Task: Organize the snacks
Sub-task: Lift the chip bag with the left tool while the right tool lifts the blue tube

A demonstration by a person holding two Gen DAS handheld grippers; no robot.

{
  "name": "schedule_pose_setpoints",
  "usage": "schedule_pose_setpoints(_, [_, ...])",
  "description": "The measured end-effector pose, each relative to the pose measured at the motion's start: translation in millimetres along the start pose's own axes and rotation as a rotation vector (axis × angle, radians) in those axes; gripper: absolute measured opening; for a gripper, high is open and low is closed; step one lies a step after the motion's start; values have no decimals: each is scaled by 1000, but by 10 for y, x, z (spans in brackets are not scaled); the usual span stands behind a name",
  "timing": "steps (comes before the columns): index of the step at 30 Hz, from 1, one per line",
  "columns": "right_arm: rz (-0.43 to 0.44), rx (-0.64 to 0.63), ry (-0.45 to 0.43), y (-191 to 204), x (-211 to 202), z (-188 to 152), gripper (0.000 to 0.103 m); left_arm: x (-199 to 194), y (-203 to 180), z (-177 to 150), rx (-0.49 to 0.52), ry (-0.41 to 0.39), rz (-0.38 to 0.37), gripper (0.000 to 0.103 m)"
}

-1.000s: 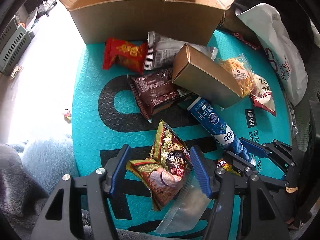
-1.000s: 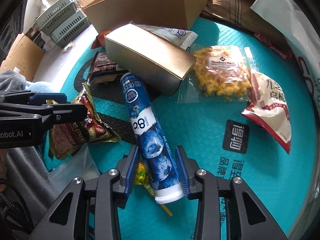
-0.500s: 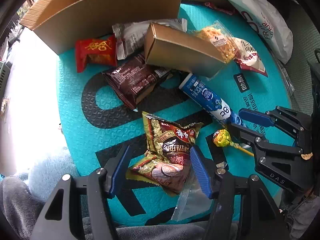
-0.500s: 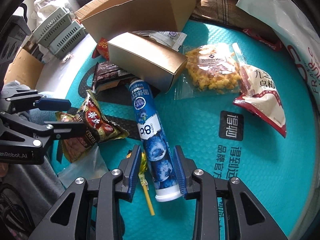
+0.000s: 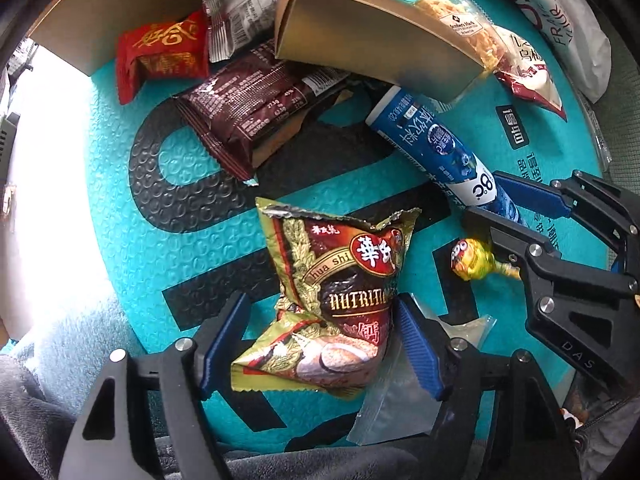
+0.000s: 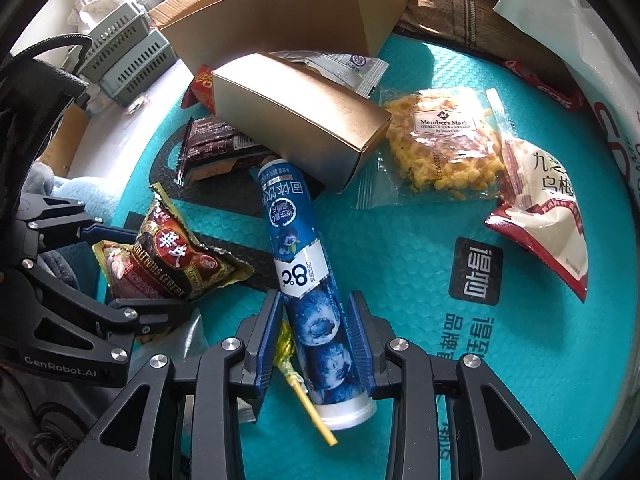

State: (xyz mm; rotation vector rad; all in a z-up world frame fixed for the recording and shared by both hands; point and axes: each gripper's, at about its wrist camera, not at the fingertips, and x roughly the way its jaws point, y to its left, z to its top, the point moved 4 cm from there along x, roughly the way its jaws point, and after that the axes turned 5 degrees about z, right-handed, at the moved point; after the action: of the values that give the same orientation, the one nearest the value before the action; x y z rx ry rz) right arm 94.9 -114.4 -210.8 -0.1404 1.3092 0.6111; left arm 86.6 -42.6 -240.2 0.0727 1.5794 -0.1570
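A red-and-gold cereal packet (image 5: 340, 280) lies on the teal mat (image 5: 168, 248) between the blue pads of my left gripper (image 5: 320, 340). Its jaws are opening; the left pad stands clear of the packet. In the right wrist view the same packet (image 6: 172, 264) sits in my left gripper (image 6: 160, 270) at the left. My right gripper (image 6: 316, 332) is shut on the lower end of a blue tube (image 6: 292, 232). A yellow lollipop (image 6: 286, 344) lies under its left finger. The tube's far end reaches a gold box (image 6: 292, 108).
An open cardboard box (image 6: 280, 4) stands at the mat's far edge. Around the gold box lie a brown packet (image 5: 248, 108), a red packet (image 5: 164, 52), a corn snack bag (image 6: 440, 144) and a white-and-red bag (image 6: 548, 208). A clear empty bag (image 5: 400, 404) lies by my left gripper.
My left gripper has sunk toward the mat with the cereal packet, rolled a little, and its jaws have widened. My right gripper has kept still on the blue tube.
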Motion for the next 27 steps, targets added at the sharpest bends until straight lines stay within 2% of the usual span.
schedule_pose_setpoints(6, [-20,-31,20,48,96,23,32,40,-106,36,36,-9,64,73])
schedule_pose_setpoints(8, [-26,-40,23,77,89,9,30,41,-149,42,39,-21,96,68])
schedule_pose_setpoints(10, [-20,-42,20,99,82,-23,29,-28,-135,42,37,-37,98,62])
schedule_pose_setpoints(16, [17,15,-8,90,-37,-85,28,-190,-138,4,14,-101,121,54])
schedule_pose_setpoints(27, [44,58,-65,62,-361,-200,28,-594,-81,-178,-22,-201,74,54])
